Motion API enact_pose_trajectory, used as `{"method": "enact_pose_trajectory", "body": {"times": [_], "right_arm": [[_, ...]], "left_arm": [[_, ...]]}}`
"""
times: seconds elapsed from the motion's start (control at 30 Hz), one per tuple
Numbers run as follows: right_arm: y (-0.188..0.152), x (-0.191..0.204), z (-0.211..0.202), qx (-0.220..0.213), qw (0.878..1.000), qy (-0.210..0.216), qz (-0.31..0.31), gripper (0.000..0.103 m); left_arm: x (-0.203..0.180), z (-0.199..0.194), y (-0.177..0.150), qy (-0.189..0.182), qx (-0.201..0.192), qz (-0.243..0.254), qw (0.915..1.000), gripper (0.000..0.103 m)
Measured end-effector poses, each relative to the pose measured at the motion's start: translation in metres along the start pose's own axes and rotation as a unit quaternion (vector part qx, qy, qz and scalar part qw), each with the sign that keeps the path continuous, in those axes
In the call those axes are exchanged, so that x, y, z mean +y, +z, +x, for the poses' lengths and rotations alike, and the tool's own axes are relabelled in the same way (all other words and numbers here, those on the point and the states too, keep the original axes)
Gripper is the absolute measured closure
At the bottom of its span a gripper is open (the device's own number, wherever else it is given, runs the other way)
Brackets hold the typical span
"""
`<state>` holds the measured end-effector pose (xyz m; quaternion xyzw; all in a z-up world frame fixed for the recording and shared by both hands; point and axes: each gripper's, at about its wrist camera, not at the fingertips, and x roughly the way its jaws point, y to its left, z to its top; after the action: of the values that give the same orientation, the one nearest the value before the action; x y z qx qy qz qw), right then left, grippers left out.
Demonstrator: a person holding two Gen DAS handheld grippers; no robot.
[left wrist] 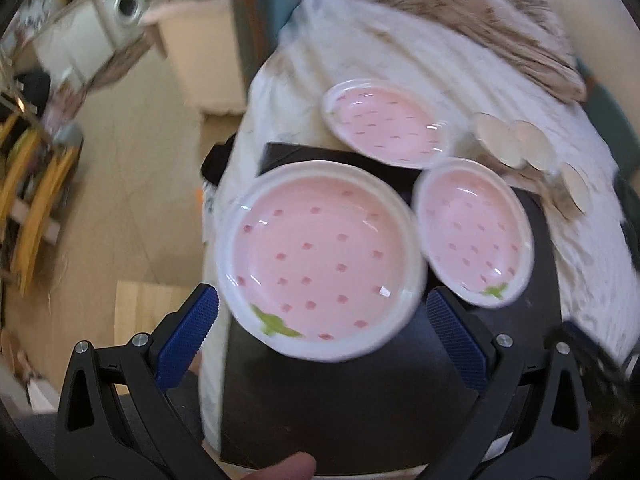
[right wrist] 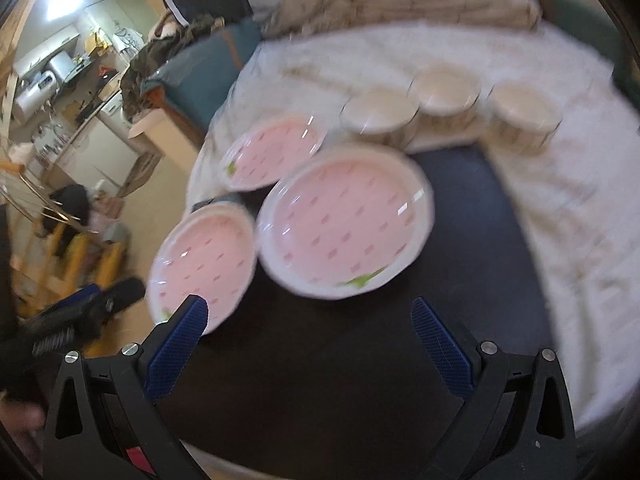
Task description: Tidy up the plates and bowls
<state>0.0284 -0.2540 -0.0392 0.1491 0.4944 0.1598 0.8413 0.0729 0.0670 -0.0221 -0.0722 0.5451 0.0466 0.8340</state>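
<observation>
Three pink plates with white rims and red specks lie on a black mat [left wrist: 360, 400]. The nearest plate [left wrist: 320, 260] sits at the mat's left edge, just ahead of my left gripper [left wrist: 320, 300], which is open with its blue pads on either side of the plate's near rim. A second plate [left wrist: 474, 232] lies to its right and a third [left wrist: 386, 124] farther back. In the right wrist view, my right gripper [right wrist: 308, 306] is open over the mat, just short of the middle plate [right wrist: 346, 224]. Three cream bowls [right wrist: 444, 92] stand behind the plates.
The mat lies on a white cloth [right wrist: 560, 200] over a round table, with a folded beige blanket [left wrist: 460, 12] at the back. The floor [left wrist: 132, 200] drops off to the left. The left gripper [right wrist: 80, 316] shows at the right wrist view's left edge. A thumb [left wrist: 288, 466] is at the bottom.
</observation>
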Motion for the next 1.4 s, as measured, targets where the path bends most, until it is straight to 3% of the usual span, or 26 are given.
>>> {"method": "enact_pose_trajectory", "body": {"times": [0.1, 0.2, 0.37, 0.47, 0.53, 0.63, 0.73, 0.9, 0.97, 1.17, 1.4], "right_arm": [[0.005, 0.002, 0.017, 0.029, 0.998, 0.028, 0.041, 0.000], [0.012, 0.006, 0.032, 0.051, 0.995, 0.044, 0.070, 0.003], [0.024, 0.016, 0.067, 0.100, 0.989, 0.055, 0.089, 0.019], [0.022, 0.021, 0.091, 0.136, 0.981, 0.078, 0.113, 0.031], [0.018, 0.024, 0.103, 0.153, 0.976, 0.090, 0.125, 0.039], [0.014, 0.032, 0.125, 0.170, 0.976, 0.077, 0.116, 0.050], [0.011, 0.035, 0.142, 0.183, 0.974, 0.074, 0.113, 0.064], [0.010, 0.034, 0.158, 0.187, 0.973, 0.074, 0.117, 0.073], [0.010, 0.034, 0.160, 0.187, 0.972, 0.079, 0.116, 0.082], [0.011, 0.034, 0.174, 0.187, 0.971, 0.091, 0.121, 0.086], [0.015, 0.039, 0.178, 0.171, 0.976, 0.077, 0.114, 0.086]], "left_arm": [[0.029, 0.019, 0.023, 0.010, 0.028, -0.027, 0.9992, 0.000], [0.046, 0.046, 0.037, -0.032, 0.084, -0.045, 0.9949, 0.000], [0.063, 0.071, 0.050, -0.047, 0.106, -0.061, 0.9914, 0.005], [0.077, 0.087, 0.056, -0.072, 0.128, -0.085, 0.9855, 0.019], [0.088, 0.100, 0.057, -0.079, 0.149, -0.108, 0.9797, 0.042], [0.100, 0.116, 0.058, -0.081, 0.169, -0.120, 0.9750, 0.061], [0.105, 0.127, 0.058, -0.092, 0.185, -0.124, 0.9706, 0.072], [0.106, 0.134, 0.051, -0.087, 0.197, -0.101, 0.9714, 0.083], [0.107, 0.136, 0.050, -0.092, 0.195, -0.097, 0.9716, 0.084], [0.102, 0.137, 0.053, -0.091, 0.186, -0.078, 0.9751, 0.084], [0.087, 0.136, 0.053, -0.054, 0.167, -0.036, 0.9838, 0.078]]}}
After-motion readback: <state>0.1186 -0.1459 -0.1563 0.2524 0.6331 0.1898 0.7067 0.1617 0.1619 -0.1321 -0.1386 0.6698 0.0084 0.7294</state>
